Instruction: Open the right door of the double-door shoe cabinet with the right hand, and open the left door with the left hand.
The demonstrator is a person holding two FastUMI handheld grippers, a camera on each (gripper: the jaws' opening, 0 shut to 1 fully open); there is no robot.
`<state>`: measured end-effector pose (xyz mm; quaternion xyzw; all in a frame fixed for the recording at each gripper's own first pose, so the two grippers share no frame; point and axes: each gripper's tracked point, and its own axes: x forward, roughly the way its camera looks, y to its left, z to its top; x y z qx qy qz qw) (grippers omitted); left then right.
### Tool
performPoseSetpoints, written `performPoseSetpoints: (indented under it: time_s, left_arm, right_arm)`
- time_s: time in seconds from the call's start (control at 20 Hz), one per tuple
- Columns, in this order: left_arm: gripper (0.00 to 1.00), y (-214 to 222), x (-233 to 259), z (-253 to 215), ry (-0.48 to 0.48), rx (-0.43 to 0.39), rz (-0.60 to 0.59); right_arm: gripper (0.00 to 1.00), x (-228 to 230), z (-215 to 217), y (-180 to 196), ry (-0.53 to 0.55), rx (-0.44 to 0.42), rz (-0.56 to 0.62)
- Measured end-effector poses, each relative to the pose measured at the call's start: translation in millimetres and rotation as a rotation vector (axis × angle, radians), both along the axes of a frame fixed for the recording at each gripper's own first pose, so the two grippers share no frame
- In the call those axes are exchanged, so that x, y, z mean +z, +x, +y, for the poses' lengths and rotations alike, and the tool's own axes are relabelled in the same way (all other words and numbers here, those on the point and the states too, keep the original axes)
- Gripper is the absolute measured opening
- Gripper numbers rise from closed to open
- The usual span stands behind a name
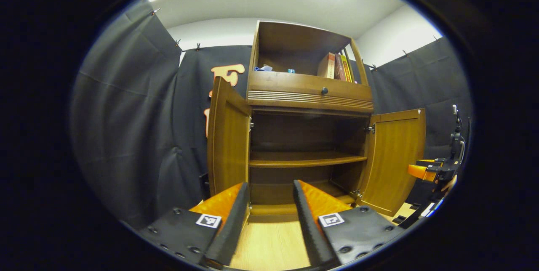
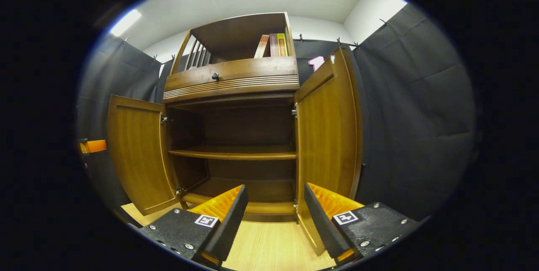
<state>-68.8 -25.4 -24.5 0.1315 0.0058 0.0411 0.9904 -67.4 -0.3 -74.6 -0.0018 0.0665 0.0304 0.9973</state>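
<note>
We log the brown wooden double-door shoe cabinet (image 1: 309,136) at the centre of the left gripper view, standing on the pale wood-grain floor (image 1: 269,245). Both doors are swung out. The left door (image 1: 227,136) sits at about 9 o'clock of the opening, nearly edge-on to this camera; the right door (image 1: 393,159) sits at 3 o'clock with its inner face toward us. In the right gripper view the layout is mirrored in prominence: the right door (image 2: 326,136) is close, at 2 o'clock of the tool, and the left door (image 2: 137,153) lies far off at 9 o'clock. We judge the task essentially complete, since the bare middle shelf (image 1: 305,159) and the base are fully exposed. Each door standing wide fits a pull by the tool on its own side.

Left tool (image 1: 269,203): jaws spread, holding nothing, pointed at the cabinet's base, apart from the left door. Right tool (image 2: 276,208): jaws likewise spread and empty; its right finger (image 2: 322,216) overlaps the lower edge of the right door, contact not resolvable. Both tools sit low and tilt upward. The right tool also appears at 3 o'clock in the left gripper view, beyond the right door.

Above: a drawer front with a dark round knob (image 1: 324,91), then an open top shelf with upright books (image 1: 337,67).
</note>
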Motion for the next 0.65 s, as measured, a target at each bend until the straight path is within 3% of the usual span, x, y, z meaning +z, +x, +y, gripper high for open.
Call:
performPoseSetpoints:
  time_s: [0.1, 0.65]
  left_arm:
    - [0.87, 4, -3, -7, -0.007, 0.0, 0.002]
    - [0.97, 24, -10, -25, -0.018, 0.001, 0.007]
  right_arm:
    - [1.0, 4, -5, -3, -0.002, -0.004, -0.007]
    - [1.0, 8, -16, -4, -0.002, -0.008, -0.021]
